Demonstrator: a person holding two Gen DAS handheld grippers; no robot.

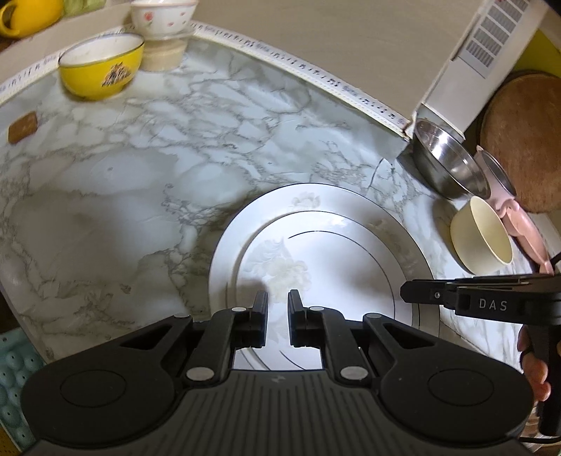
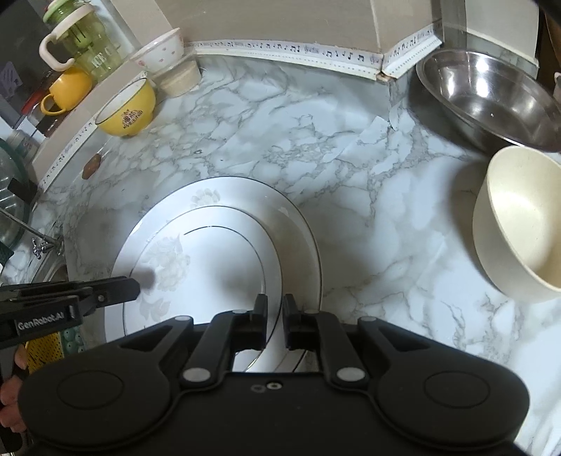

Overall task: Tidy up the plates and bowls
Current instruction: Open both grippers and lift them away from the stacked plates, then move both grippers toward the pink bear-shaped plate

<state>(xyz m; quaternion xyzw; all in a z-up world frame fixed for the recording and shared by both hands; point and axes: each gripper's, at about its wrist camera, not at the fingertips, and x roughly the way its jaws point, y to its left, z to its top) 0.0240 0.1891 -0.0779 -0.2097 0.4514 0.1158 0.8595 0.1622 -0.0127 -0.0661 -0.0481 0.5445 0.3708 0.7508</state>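
A white, grey-veined marble counter point(image 2: 315, 140) is being lit from above, with soft shadows being cast on it. At its far edge it is being bordered by a music-note trim strip point(image 2: 280, 49), behind which a beige wall point(image 2: 280, 21) is rising.

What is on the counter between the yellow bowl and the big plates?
Nothing: in both views only bare marble counter lies between the yellow bowl and the plates.

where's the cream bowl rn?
The cream bowl sits on the marble counter at the right edge of the right wrist view, just in front of the steel bowl and right of the stacked plates.
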